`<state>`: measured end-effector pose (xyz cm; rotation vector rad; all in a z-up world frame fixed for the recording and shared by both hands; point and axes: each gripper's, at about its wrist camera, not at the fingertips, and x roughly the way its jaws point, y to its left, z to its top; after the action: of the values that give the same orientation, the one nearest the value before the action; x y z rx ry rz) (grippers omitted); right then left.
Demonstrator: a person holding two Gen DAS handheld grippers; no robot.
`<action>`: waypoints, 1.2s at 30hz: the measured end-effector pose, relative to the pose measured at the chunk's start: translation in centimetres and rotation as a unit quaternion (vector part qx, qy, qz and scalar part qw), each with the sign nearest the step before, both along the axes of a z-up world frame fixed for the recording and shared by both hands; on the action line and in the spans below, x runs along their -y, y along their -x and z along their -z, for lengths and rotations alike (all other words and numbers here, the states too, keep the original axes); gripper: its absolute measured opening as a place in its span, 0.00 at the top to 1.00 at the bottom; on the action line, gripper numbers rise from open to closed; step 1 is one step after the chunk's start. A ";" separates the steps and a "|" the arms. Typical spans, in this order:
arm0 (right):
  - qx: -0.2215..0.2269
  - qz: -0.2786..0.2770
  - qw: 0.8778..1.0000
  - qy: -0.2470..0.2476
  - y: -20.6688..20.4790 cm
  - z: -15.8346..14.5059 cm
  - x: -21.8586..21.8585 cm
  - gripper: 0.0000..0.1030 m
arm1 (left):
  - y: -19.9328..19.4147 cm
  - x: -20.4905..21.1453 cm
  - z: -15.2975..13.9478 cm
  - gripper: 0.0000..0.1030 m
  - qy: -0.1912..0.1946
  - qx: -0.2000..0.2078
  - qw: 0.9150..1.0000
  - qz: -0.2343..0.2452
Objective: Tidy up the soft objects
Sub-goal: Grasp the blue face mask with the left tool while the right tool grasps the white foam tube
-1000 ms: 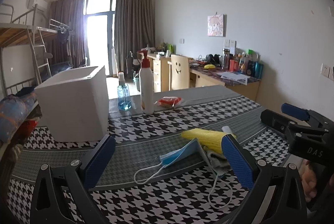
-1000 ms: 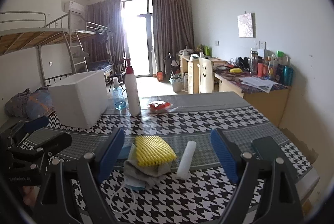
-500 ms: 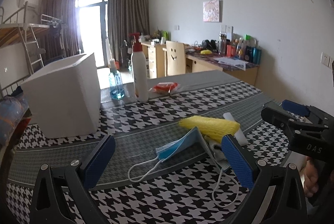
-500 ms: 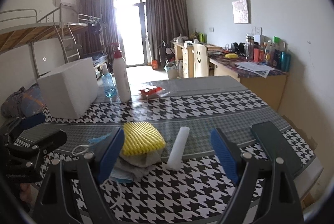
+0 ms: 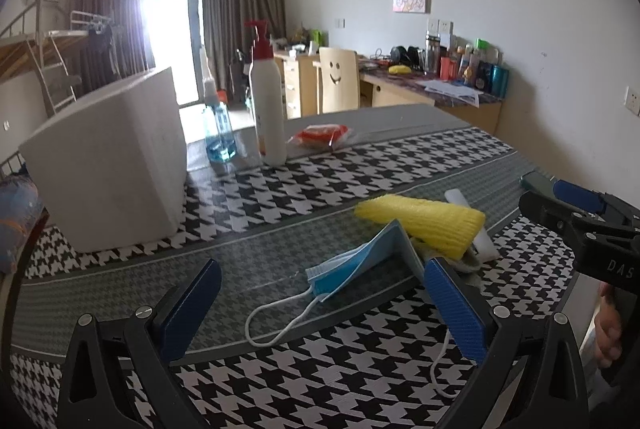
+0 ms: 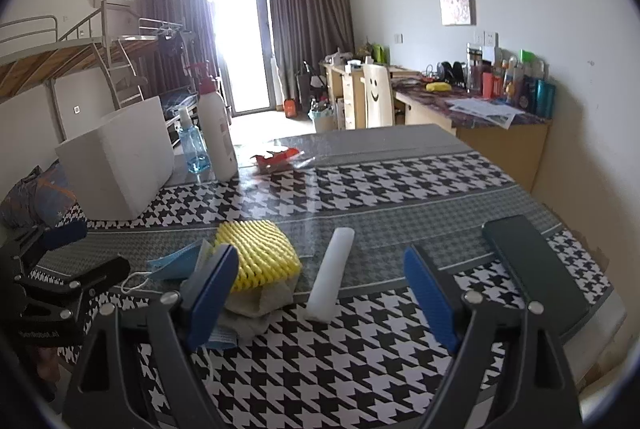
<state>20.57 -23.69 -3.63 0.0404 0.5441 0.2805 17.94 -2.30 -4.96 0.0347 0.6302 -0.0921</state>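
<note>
A small heap of soft things lies on the houndstooth table (image 5: 304, 185): a yellow foam net sleeve (image 5: 424, 223) (image 6: 256, 253) on top of a grey cloth (image 6: 260, 303), with a blue face mask (image 5: 360, 263) (image 6: 176, 263) leaning against it. A white foam stick (image 6: 332, 275) lies just right of the heap. My left gripper (image 5: 320, 303) stands open above the mask's ear loop, nothing between its blue pads. My right gripper (image 6: 320, 287) is open too, the foam stick lying beyond its gap and the heap at its left finger. Each gripper shows at the edge of the other's view.
A white foam box (image 5: 108, 165) (image 6: 116, 159) stands at the far left of the table. Beside it are a blue spray bottle (image 5: 218, 133), a tall white pump bottle (image 5: 268, 109) and an orange packet (image 5: 322, 135). A dark phone (image 6: 528, 261) lies near the right edge.
Both grippers have sunk and tipped downward, coming closer to the heap. The mask, sleeve and stick look larger and nearer. Nothing on the table has moved.
</note>
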 end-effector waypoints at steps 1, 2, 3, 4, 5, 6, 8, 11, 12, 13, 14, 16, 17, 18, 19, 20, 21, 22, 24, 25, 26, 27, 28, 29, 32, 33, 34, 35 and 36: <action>-0.005 0.000 1.000 0.000 -0.2 0.1 0.0 0.15 | -0.2 0.0 0.1 0.01 0.001 -0.004 1.000 0.003; -0.009 0.001 1.000 0.001 -0.4 0.2 -0.1 0.15 | -0.3 0.1 0.2 0.01 0.000 -0.007 1.000 0.005; -0.011 0.003 1.000 0.001 -0.6 0.3 0.0 0.15 | -0.5 0.1 0.3 0.02 -0.003 -0.010 1.000 0.005; -0.014 0.004 1.000 0.000 -0.7 0.4 0.0 0.15 | -0.6 0.2 0.4 0.03 -0.007 -0.011 1.000 0.007; -0.017 0.005 1.000 0.001 -0.9 0.5 0.0 0.15 | -0.8 0.3 0.5 0.04 -0.010 -0.014 1.000 0.011; -0.024 0.010 1.000 0.005 -1.2 0.7 0.1 0.15 | -1.0 0.5 0.6 0.04 -0.013 -0.018 1.000 0.016; -0.031 0.014 0.999 0.004 -1.4 1.0 0.2 0.15 | -1.4 0.7 0.8 0.09 -0.016 -0.033 0.999 0.034; -0.043 0.017 0.999 -0.002 -1.9 1.3 0.4 0.15 | -1.8 1.0 1.0 0.11 -0.022 -0.043 0.998 0.048; -0.046 0.020 0.999 0.001 -2.0 1.4 0.4 0.15 | -1.9 1.1 1.1 0.11 -0.027 -0.044 0.997 0.052; -0.047 0.021 0.999 0.002 -2.1 1.5 0.4 0.15 | -2.0 1.3 1.3 0.13 -0.032 -0.047 0.997 0.054; -0.047 0.021 0.999 0.002 -2.1 1.5 0.4 0.15 | -2.2 1.5 1.5 0.16 -0.039 -0.052 0.996 0.057; -0.048 0.020 0.999 0.002 -2.2 1.5 0.4 0.15 | -2.6 1.8 1.7 0.20 -0.041 -0.061 0.995 0.068; -0.049 0.020 0.999 0.003 -2.3 1.5 0.4 0.15 | -2.7 1.8 1.8 0.21 -0.041 -0.063 0.995 0.069; -0.051 0.021 0.998 0.003 -2.4 1.6 0.4 0.15 | -2.9 1.9 1.9 0.21 -0.042 -0.067 0.994 0.070; -0.054 0.021 0.998 0.002 -2.5 1.8 0.4 0.15 | -3.1 1.9 2.1 0.23 -0.043 -0.071 0.994 0.070; -0.056 0.021 0.998 0.001 -2.7 1.8 0.4 0.15 | -3.4 2.0 2.3 0.28 -0.047 -0.081 0.993 0.069; -0.060 0.021 0.998 0.000 -2.9 2.0 0.4 0.15 | -3.7 2.0 2.5 0.31 -0.051 -0.087 0.993 0.066; -0.063 0.021 0.998 -0.001 -3.1 2.1 0.4 0.15 | -3.9 2.0 2.6 0.36 -0.052 -0.092 0.992 0.063; -0.068 0.019 0.997 -0.002 -3.3 2.4 0.4 0.15 | -4.4 2.0 2.7 0.37 -0.047 -0.098 0.992 0.068; -0.070 0.019 0.997 -0.003 -3.5 2.5 0.4 0.15 | -4.5 2.0 2.9 0.37 -0.049 -0.101 0.991 0.069; -0.072 0.019 0.997 -0.004 -3.6 2.6 0.3 0.15 | -4.6 2.1 3.1 0.39 -0.053 -0.104 0.991 0.070; -0.074 0.019 0.997 -0.005 -3.7 2.6 0.4 0.15 | -4.7 2.1 3.2 0.41 -0.054 -0.106 0.990 0.072; -0.075 0.018 0.997 -0.006 -3.7 2.7 0.4 0.15 | -4.8 2.1 3.3 0.46 -0.054 -0.108 0.990 0.074; -0.077 0.018 0.997 -0.007 -3.7 2.8 0.4 0.15 | -4.9 2.1 3.3 0.48 -0.052 -0.110 0.990 0.076; -0.080 0.018 0.997 -0.006 -3.9 3.0 0.4 0.15 | -5.2 2.3 3.2 0.48 -0.059 -0.109 0.989 0.079; -0.081 0.019 0.997 -0.006 -4.0 3.1 0.4 0.15 | -5.2 2.4 3.2 0.48 -0.063 -0.108 0.989 0.082; -0.083 0.020 0.996 -0.005 -4.0 3.2 0.4 0.15 | -5.3 2.5 3.3 0.49 -0.065 -0.107 0.988 0.085; -0.087 0.021 0.996 -0.005 -4.2 3.3 0.4 0.15 | -5.4 2.6 3.4 0.54 -0.065 -0.110 0.988 0.089; -0.091 0.020 0.996 -0.005 -4.4 3.4 0.4 0.15 | -5.4 2.6 3.5 0.58 -0.064 -0.114 0.987 0.092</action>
<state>24.95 -24.07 -7.07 0.0877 0.7215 0.2415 23.35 -4.90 -8.51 0.2091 0.8612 -0.2361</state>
